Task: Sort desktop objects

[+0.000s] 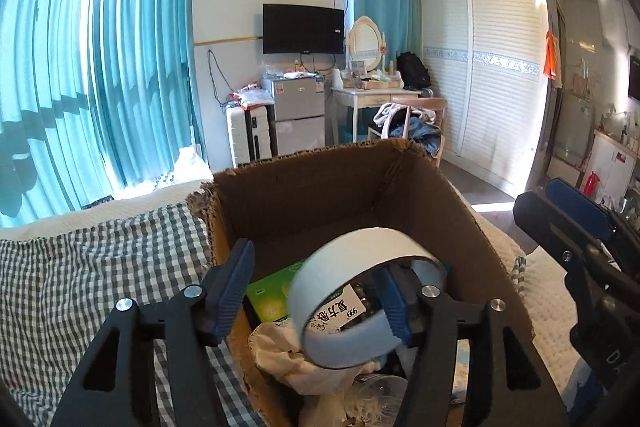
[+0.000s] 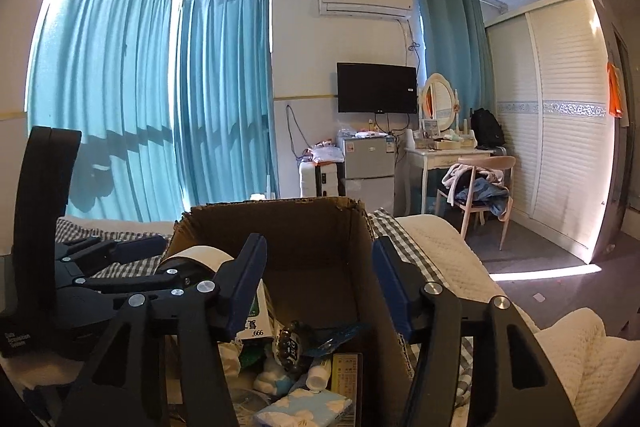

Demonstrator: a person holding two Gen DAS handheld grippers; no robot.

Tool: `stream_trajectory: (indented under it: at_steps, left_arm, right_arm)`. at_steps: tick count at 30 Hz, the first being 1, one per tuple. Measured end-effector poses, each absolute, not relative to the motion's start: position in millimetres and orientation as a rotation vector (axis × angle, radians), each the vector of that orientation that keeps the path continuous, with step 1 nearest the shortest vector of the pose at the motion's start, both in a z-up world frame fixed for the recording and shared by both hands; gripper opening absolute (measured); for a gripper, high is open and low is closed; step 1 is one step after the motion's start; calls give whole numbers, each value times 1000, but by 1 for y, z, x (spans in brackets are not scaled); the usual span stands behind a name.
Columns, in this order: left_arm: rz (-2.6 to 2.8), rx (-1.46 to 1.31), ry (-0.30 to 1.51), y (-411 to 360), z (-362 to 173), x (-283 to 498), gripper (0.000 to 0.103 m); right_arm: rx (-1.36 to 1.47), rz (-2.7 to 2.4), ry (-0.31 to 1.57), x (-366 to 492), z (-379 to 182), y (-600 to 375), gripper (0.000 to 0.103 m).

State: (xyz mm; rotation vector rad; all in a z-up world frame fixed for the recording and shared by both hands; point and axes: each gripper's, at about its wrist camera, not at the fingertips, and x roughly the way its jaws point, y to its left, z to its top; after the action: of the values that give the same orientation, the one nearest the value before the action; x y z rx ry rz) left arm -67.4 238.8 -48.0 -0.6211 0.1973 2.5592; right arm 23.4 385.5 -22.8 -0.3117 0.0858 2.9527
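Observation:
A brown cardboard box (image 1: 304, 187) stands on a checked bedcover and holds several small things. My left gripper (image 1: 316, 297) is open over the box. A white tape roll (image 1: 344, 339) hangs around its right finger (image 1: 394, 311), tilted, above a green medicine carton (image 1: 272, 295). In the right wrist view the box (image 2: 312, 239) lies straight ahead, and my right gripper (image 2: 320, 291) is open and empty above its near side. The left gripper (image 2: 120, 267) with the roll (image 2: 204, 257) shows at the left. Inside lie a dark bead bracelet (image 2: 290, 341), a small white bottle (image 2: 318, 377) and a cloud-print tissue pack (image 2: 304, 409).
The checked bedcover (image 1: 100, 267) spreads to the left of the box and a white quilted blanket (image 2: 448, 255) to its right. The right gripper (image 1: 580, 247) shows at the right edge of the left wrist view. A chair, a dresser and a fridge stand far behind.

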Motion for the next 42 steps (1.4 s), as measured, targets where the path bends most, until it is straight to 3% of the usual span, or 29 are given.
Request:
stream_trajectory:
  at_steps: [4, 6, 12, 14, 18, 24, 28, 32, 42]
  left_arm:
    - [2581, -578, 201, 230, -30, -58, 75]
    - [2595, -549, 198, 225, -20, -53, 81]
    - [2624, -479, 164, 209, 8, -38, 97]
    - [2625, -456, 165, 206, 16, -33, 103]
    - [2600, -500, 225, 217, 23, -44, 103]
    - [2337, -1086, 335, 258, -20, -111, 103]
    - [2304, -1230, 314, 260, -46, -124, 103]
    - [2403, -1066, 258, 241, -31, -109, 103]
    - [2724, -352, 119, 173, 59, -32, 103]
  right_arm:
    - [-238, 2944, 101, 39, -11, 384, 65]
    - [-173, 2900, 87, 49, -3, 380, 78]
    - [-22, 2888, 123, 77, 21, 369, 102]
    - [12, 2887, 150, 83, 28, 370, 103]
    - [22, 2897, 210, 90, 35, 372, 103]
    - [-201, 2859, 181, 67, 29, 380, 103]
    - [-482, 2791, 157, 35, 5, 392, 103]
    - [-378, 2831, 211, 47, 7, 400, 103]
    - [246, 2951, 162, 123, 65, 347, 103]
